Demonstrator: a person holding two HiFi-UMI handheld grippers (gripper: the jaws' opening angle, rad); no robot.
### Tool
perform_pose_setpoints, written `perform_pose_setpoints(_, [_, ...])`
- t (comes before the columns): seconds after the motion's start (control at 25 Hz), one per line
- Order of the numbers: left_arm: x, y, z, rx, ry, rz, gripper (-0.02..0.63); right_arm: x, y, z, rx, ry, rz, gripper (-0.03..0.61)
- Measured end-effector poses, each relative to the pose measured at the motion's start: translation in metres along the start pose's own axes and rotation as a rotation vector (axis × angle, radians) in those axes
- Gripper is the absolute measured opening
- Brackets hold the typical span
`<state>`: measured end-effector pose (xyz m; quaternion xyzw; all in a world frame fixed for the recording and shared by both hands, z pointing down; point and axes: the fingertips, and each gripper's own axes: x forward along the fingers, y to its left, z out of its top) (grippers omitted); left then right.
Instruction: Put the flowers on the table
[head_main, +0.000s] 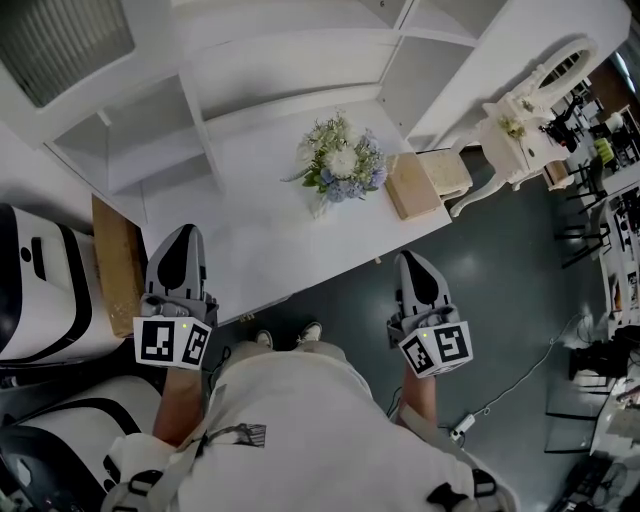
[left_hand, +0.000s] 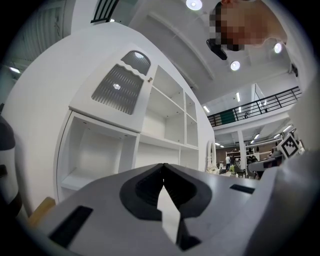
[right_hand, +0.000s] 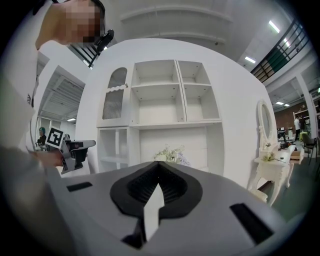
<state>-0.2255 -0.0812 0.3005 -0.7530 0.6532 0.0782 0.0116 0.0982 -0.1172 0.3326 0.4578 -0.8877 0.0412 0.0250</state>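
Note:
A bouquet of white and pale blue flowers (head_main: 340, 160) lies on the white table (head_main: 260, 230) below the shelf unit, toward its right half. In the right gripper view the flowers (right_hand: 170, 154) show just above the jaws, well ahead. My left gripper (head_main: 185, 232) hovers over the table's near left edge, shut with nothing in it; its jaws (left_hand: 163, 165) meet at the tips and point up at the shelves. My right gripper (head_main: 412, 258) hangs off the table's front edge over the floor, also shut and holding nothing (right_hand: 159, 164). Both are well short of the flowers.
A tan wooden box (head_main: 412, 185) sits at the table's right end beside the flowers. A white shelf unit (head_main: 300, 60) rises behind the table. A white dressing table with a mirror (head_main: 520, 125) stands to the right. A wooden board (head_main: 115, 262) and a black-and-white machine (head_main: 40, 290) are at the left.

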Motion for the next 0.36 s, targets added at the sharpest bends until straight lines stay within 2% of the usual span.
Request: perform_pose_setpoints(0.36, [-0.014,-0.003,-0.004,0.004,0.013,-0.006,0.014,-0.011,0.009,-0.006,0.008,-0.001,0.000,0.009])
